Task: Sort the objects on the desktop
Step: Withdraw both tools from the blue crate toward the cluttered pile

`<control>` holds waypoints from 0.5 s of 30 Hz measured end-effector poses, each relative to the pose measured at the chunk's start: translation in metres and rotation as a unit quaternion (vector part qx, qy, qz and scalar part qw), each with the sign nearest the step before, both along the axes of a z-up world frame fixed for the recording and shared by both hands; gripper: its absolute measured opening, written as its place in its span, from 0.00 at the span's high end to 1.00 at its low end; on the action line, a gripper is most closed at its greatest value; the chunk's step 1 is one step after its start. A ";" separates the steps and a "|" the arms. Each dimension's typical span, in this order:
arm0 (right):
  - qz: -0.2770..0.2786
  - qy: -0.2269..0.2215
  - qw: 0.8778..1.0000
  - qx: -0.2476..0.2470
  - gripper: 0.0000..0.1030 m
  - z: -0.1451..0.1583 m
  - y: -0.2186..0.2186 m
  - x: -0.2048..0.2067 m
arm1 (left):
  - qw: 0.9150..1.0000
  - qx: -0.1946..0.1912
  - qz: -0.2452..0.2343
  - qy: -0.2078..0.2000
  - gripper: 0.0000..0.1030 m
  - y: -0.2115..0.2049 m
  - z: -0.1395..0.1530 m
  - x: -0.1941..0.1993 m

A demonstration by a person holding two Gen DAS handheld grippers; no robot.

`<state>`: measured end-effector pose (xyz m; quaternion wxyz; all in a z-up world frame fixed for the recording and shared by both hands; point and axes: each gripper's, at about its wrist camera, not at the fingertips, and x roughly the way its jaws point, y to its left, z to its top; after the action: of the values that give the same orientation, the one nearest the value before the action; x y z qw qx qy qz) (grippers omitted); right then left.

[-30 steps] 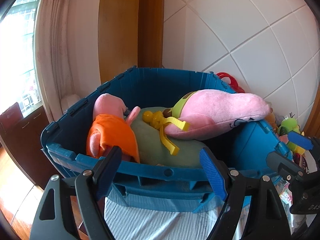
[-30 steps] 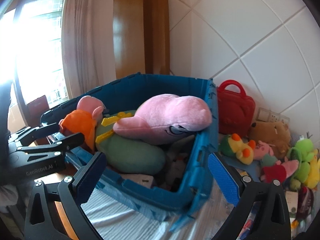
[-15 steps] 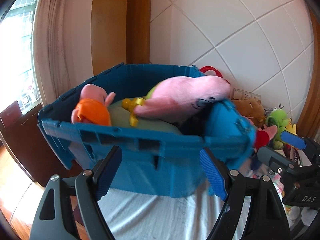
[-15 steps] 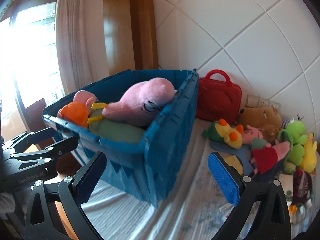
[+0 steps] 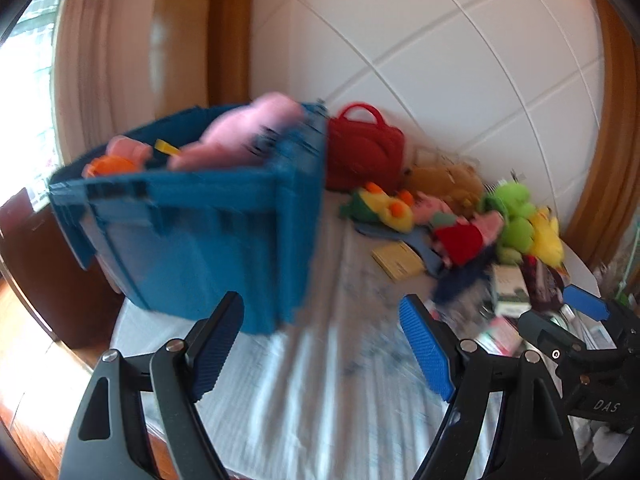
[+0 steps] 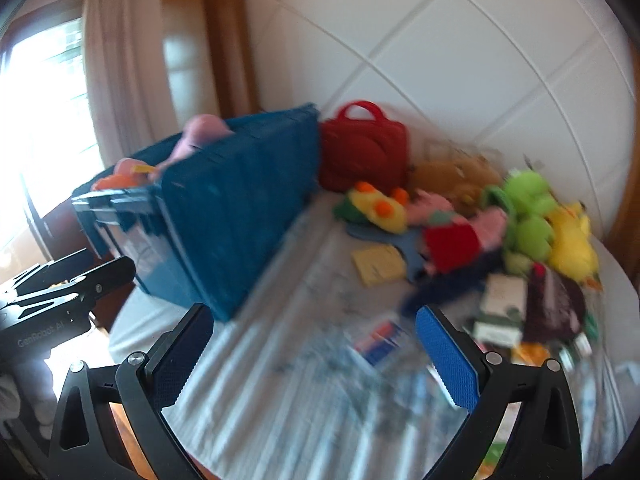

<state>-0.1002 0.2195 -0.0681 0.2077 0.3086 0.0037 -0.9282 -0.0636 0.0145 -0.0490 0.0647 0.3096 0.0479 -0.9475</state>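
Note:
A blue plastic crate (image 5: 192,236) (image 6: 224,208) stands at the table's left, holding a big pink plush (image 5: 244,132), an orange-dressed pink plush (image 5: 116,160) and a yellow piece. A pile of plush toys lies at the right: a green frog (image 5: 516,216) (image 6: 528,208), a yellow plush (image 6: 572,244), a red-dressed pink plush (image 6: 456,240), a green-yellow one (image 5: 380,208). My left gripper (image 5: 324,344) is open and empty above the cloth. My right gripper (image 6: 316,360) is open and empty, also above the cloth. Both views are blurred.
A red toy case (image 5: 364,152) (image 6: 364,148) leans on the white tiled wall behind the crate. A brown plush (image 6: 456,176), a yellow card (image 6: 378,266), small boxes (image 6: 500,308) and a dark pouch (image 6: 552,304) lie on the striped tablecloth (image 6: 300,380). A window is at left.
Both grippers have pulled back from the crate and swung right, so the toy pile and tablecloth now fill the views. Both stay open and empty.

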 end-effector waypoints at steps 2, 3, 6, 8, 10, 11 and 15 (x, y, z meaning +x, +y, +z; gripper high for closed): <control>-0.013 -0.019 1.000 0.001 0.00 -0.010 0.027 0.000 | 1.000 -0.001 -0.016 -0.014 0.22 0.026 -0.007 -0.003; -0.023 -0.027 0.999 0.000 0.00 -0.014 0.040 -0.001 | 0.999 -0.004 -0.025 -0.021 0.22 0.040 -0.010 -0.007; -0.046 -0.038 0.998 -0.007 0.00 -0.021 0.072 -0.002 | 0.998 -0.010 -0.049 -0.035 0.22 0.070 -0.017 -0.020; -0.065 -0.042 0.997 -0.013 0.00 -0.025 0.094 -0.004 | 0.996 -0.012 -0.070 -0.044 0.22 0.092 -0.024 -0.032; -0.089 -0.050 0.995 -0.015 0.00 -0.028 0.118 -0.008 | 0.994 -0.006 -0.091 -0.053 0.22 0.110 -0.032 -0.046; -0.099 -0.051 0.994 -0.014 0.00 -0.029 0.127 -0.010 | 0.993 -0.001 -0.105 -0.059 0.22 0.122 -0.037 -0.056; -0.148 -0.072 0.986 0.005 0.00 -0.037 0.164 -0.029 | 0.985 0.013 -0.154 -0.074 0.22 0.162 -0.053 -0.091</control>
<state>-0.1293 0.3840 -0.1054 0.0667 0.3731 -0.0525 -0.9239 -0.1549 0.1764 -0.1017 -0.0823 0.3835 0.0072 -0.9198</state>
